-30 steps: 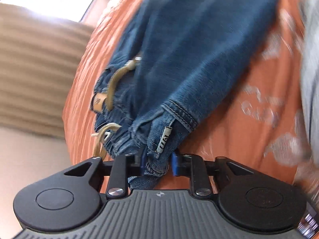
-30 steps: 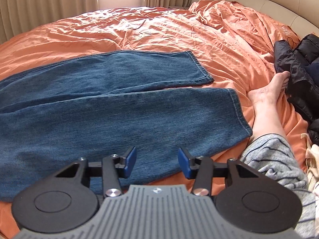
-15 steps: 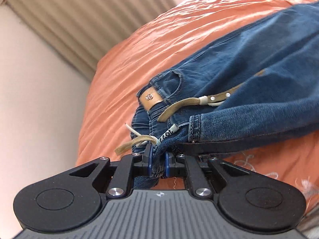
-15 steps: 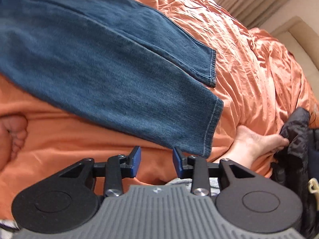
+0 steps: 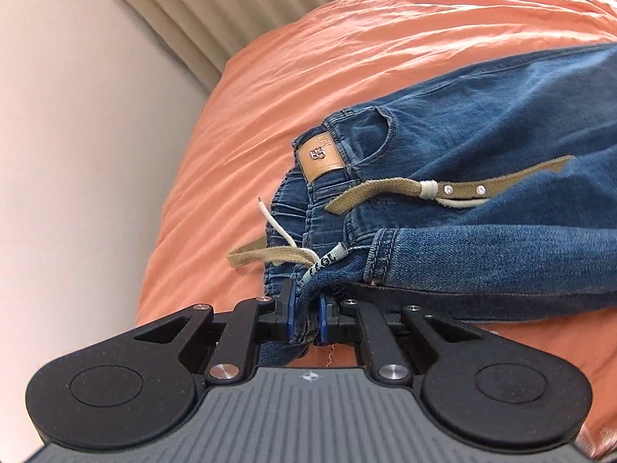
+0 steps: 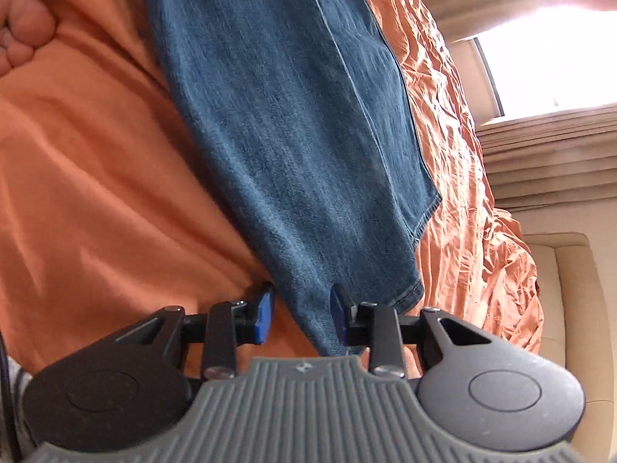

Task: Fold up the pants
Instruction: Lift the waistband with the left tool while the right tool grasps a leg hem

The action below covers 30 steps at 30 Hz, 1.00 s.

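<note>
Blue jeans lie on an orange bed. In the left wrist view I see their waist [image 5: 443, 193] with a tan leather patch [image 5: 322, 156] and a khaki drawstring [image 5: 385, 191]. My left gripper [image 5: 306, 318] is shut on a bunch of denim at the waistband's near corner. In the right wrist view the jeans' leg [image 6: 293, 123] runs away from me, its hem corner lying between the fingers. My right gripper [image 6: 302, 314] is open around that leg end, with the blue pads [image 6: 265, 310] apart from the cloth on the left side.
The orange bedsheet [image 5: 347, 58] is wrinkled all around. A pale wall [image 5: 77, 135] and beige curtains [image 5: 216, 4] stand past the bed's edge. A bare foot [image 6: 23, 31] rests on the sheet at upper left of the right wrist view. A beige headboard [image 6: 570, 308] is at right.
My left gripper stays shut on the waistband, with the view shifted slightly. My right gripper has rotated and moved to the leg's hem, which now sits between its open fingers.
</note>
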{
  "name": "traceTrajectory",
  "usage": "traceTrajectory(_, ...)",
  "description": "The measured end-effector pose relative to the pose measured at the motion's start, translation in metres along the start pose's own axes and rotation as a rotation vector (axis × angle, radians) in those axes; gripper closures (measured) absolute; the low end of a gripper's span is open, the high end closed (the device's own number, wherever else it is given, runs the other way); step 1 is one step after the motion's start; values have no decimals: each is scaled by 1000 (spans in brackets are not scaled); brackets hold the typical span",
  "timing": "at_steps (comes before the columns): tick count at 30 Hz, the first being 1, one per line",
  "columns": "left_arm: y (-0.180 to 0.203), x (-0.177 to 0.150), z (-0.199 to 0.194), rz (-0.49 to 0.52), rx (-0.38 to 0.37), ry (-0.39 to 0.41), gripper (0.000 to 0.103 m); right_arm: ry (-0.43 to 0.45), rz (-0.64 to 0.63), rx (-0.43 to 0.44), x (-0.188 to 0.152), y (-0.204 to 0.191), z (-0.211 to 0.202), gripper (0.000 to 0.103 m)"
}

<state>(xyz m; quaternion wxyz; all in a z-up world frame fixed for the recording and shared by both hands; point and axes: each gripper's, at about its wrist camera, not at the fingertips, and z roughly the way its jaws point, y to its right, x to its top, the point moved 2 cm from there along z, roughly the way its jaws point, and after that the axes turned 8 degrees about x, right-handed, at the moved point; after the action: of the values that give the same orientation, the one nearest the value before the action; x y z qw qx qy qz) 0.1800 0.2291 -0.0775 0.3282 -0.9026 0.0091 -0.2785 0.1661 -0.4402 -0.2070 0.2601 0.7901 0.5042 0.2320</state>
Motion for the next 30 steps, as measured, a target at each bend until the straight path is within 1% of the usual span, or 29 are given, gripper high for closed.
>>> traceTrajectory(2,-1,5,4,-19,6,-10,90,-20,-15,-28,-7,2,8,77)
traceTrajectory(3,-1,7,6,-25,10,-13,90,-14,-14,-39,-11,3,10,81)
traceTrajectory(4,-1,9,7,-27,14,-14,90,-2,-8,-47,-12,5,8,88)
traceTrajectory(5,-1,10,8,-29,15,-16,90,11,-5,-60,-13,6,7,90)
traceTrajectory(7,-2,12,11,-49,14,-27,90,45,-17,-108,-12,6,-2,102)
traceTrajectory(9,-5,13,9,-69,11,-21,90,71,4,-137,-12,11,-12,103)
traceTrajectory(12,-11,13,4,-100,2,-4,90,104,87,-159,-9,27,-29,103)
traceTrajectory(16,-27,13,-8,-156,-3,35,90,131,189,-199,4,65,-48,103)
traceTrajectory(19,-42,22,-19,-184,0,82,91,124,278,-202,17,103,-52,103)
traceTrajectory(22,-53,43,-22,-208,6,103,91,103,368,-183,37,144,-43,103)
traceTrajectory(26,-51,83,-11,-212,38,111,91,51,482,-101,66,193,-6,103)
traceTrajectory(30,-37,128,17,-197,64,89,90,13,572,-54,96,233,44,103)
